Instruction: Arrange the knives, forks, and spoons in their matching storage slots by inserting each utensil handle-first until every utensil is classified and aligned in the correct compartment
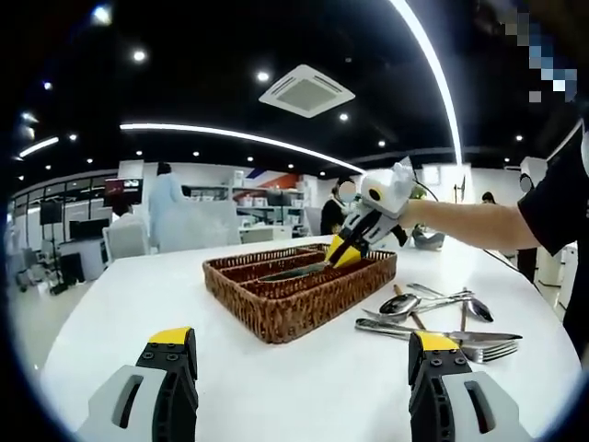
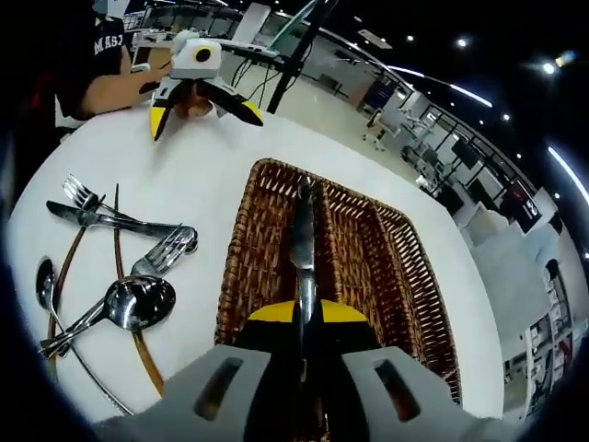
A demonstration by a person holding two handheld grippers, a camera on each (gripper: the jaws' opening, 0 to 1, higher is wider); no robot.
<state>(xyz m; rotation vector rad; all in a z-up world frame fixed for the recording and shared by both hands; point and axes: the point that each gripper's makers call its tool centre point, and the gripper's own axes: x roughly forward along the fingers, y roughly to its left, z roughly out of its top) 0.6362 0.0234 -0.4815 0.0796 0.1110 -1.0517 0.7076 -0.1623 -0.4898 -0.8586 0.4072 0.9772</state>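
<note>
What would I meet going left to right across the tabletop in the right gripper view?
Spoons at the far left, then the forks and table knife lying beside them, then the wicker tray, with a knife in its left compartment held by the right hand-held gripper.

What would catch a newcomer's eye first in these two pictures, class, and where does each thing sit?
First, the brown wicker tray in the middle of the white table, its long compartments running side by side. Next, the right tool shut on a knife that lies along one compartment. Then the loose heap of spoons and forks on the table beside the tray, with the left tool open and apart from them.
</note>
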